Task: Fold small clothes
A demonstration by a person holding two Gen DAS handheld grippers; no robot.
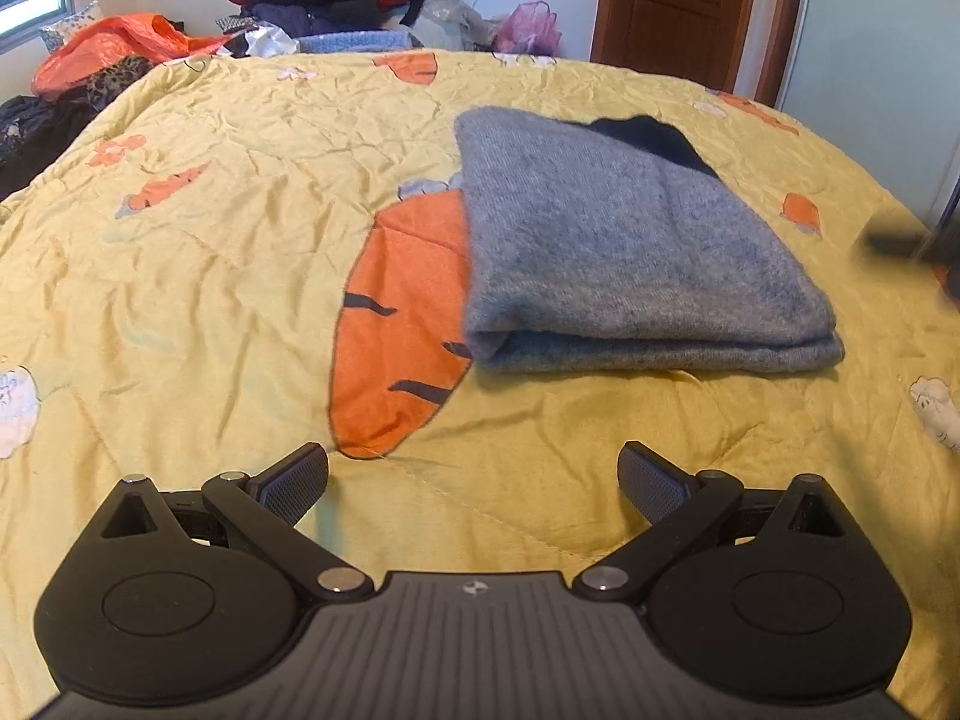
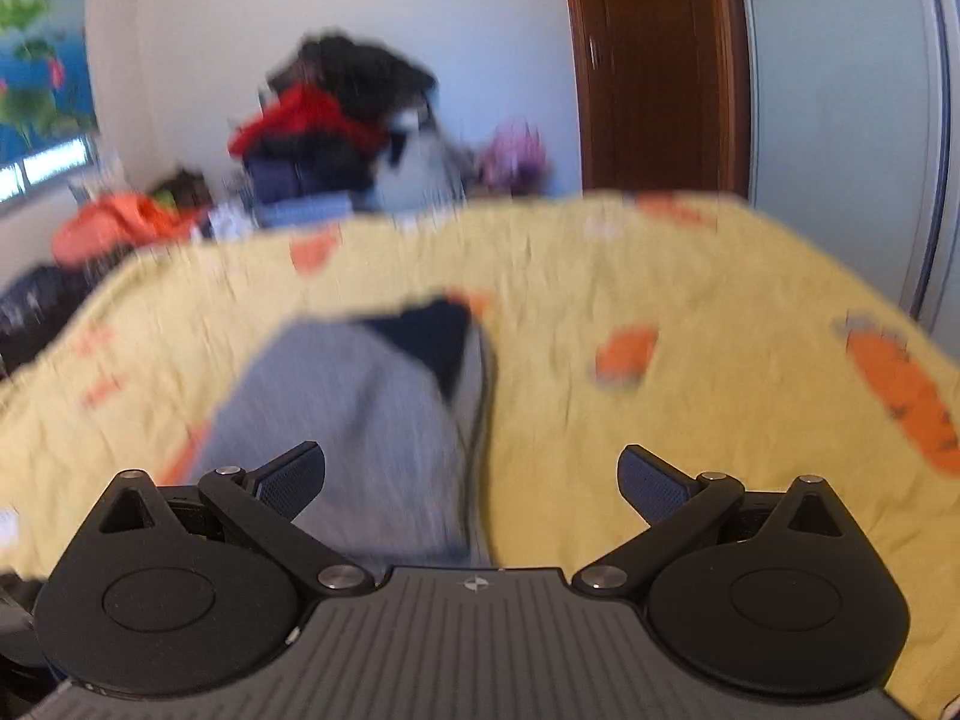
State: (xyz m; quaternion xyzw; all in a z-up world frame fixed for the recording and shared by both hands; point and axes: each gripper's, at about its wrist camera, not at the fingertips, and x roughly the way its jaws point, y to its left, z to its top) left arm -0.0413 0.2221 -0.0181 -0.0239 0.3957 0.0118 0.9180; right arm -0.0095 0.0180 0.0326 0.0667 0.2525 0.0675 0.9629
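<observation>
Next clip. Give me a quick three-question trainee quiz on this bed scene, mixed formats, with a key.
1. True or false: the left gripper is clamped on the grey garment.
2. Which lies partly under the grey garment's left edge in the left wrist view? A) a printed carrot B) a pillow C) a red sweater
3. Fill in: both the left gripper and the right gripper have their jaws ____.

Key: 1 false, it is apart from the garment and holds nothing. 2 A. 3 open.
</observation>
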